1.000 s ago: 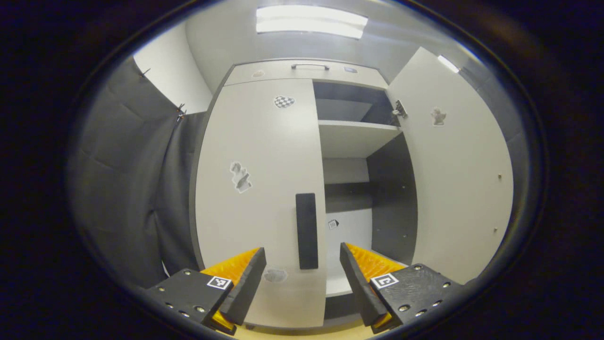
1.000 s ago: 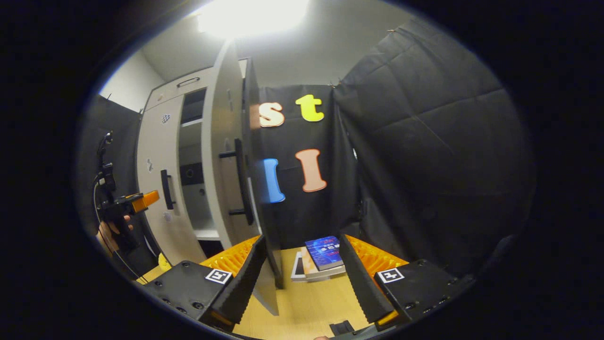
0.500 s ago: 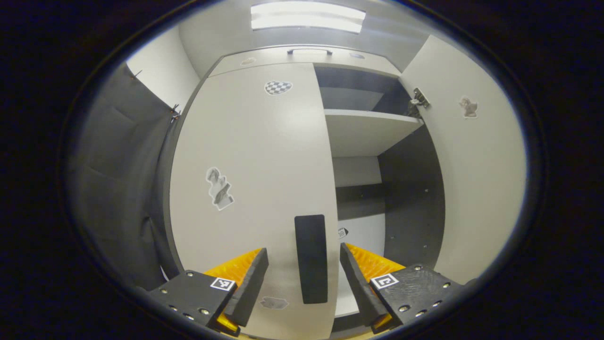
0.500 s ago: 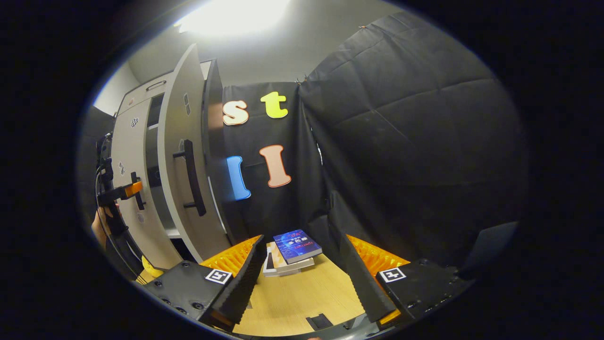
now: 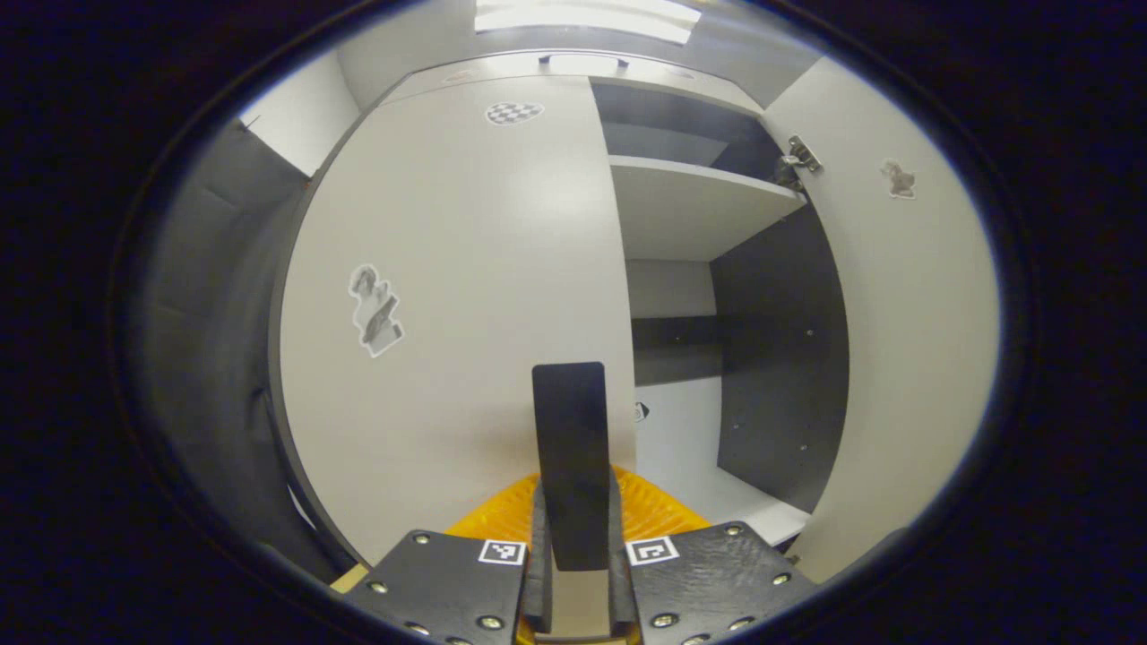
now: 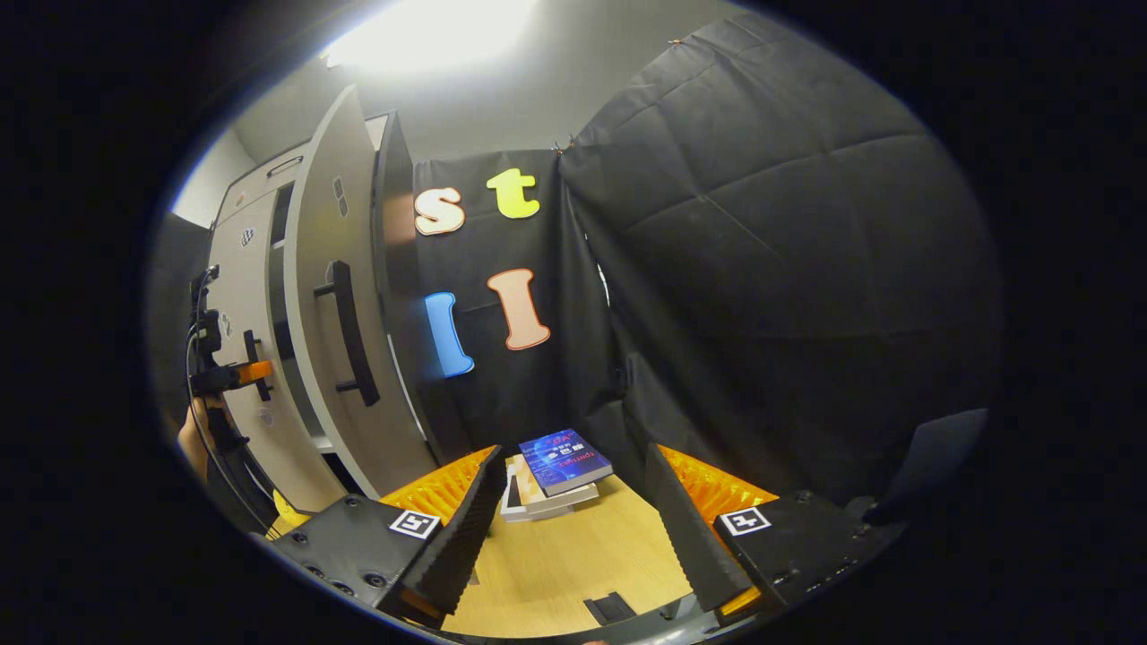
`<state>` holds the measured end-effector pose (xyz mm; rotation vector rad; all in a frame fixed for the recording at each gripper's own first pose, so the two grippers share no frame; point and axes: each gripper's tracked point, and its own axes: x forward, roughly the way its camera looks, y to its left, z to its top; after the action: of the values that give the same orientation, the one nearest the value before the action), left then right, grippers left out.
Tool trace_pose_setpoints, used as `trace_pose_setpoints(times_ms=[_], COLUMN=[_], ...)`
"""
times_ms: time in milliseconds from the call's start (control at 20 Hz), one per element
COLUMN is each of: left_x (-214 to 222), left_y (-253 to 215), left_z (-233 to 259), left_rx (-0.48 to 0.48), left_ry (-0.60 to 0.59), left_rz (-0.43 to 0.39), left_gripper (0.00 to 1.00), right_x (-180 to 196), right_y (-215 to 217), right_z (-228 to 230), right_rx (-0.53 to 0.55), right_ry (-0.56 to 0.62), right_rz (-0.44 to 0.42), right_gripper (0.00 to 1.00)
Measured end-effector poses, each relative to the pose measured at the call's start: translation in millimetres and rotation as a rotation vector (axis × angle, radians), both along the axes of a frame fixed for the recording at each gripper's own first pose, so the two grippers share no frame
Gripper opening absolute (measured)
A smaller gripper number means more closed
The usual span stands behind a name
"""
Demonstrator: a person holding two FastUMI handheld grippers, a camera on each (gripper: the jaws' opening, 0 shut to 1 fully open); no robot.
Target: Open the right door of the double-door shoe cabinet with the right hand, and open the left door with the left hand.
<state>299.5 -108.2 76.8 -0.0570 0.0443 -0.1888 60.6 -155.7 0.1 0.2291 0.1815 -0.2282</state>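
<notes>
Your left hand-held gripper [image 5: 573, 573] is clenched on the left door's handle [image 5: 570, 448]; that left door [image 5: 457, 287] is closed. Your right hand-held gripper [image 6: 569, 520] gapes, released, over the table [image 6: 573, 564] (books [image 6: 556, 470] ahead), the right door [image 6: 336, 296] swung open.

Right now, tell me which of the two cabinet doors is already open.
The pale grey right door stands swung out, baring the shelves. The pale grey left door is flush shut, left gripper jaws clamped on its black handle.

Smooth matt left door [image 5: 466, 296], metal hinge [image 5: 800, 159].
</notes>
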Motion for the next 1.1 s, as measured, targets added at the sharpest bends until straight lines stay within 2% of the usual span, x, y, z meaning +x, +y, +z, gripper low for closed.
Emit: trace_pose_setpoints(times_ms=[50, 250, 450, 500, 750, 1100], left_x=[2, -9, -28, -33, -53, -78], left_y=[1, 3, 10, 11, 25, 49], left_z=[-5, -2, 1, 2, 6, 7], left_rx=[-0.01, -0.016, -0.048, -0.041, -0.039, -0.05], left_ry=[0.008, 0.032, 0.04, 0.039, 0.042, 0.045], left_rz=[-0.004, -0.02, -0.053, -0.055, -0.069, -0.08], left_gripper=[0.27, 0.09, 0.07, 0.11, 0.11, 0.09], right_x=[1, 5, 2, 2, 6, 16], right_y=[1, 10, 19, 21, 36, 80], right_z=[0, 6, 12, 13, 12, 18], right_rx=[-0.003, -0.022, -0.017, -0.015, -0.008, -0.02], right_ry=[-0.001, -0.007, -0.025, -0.027, -0.024, -0.03], right_rz=[0.009, 0.045, 0.069, 0.075, 0.117, 0.209], right_gripper=[0.97, 0.97, 0.97, 0.98, 0.97, 0.97])
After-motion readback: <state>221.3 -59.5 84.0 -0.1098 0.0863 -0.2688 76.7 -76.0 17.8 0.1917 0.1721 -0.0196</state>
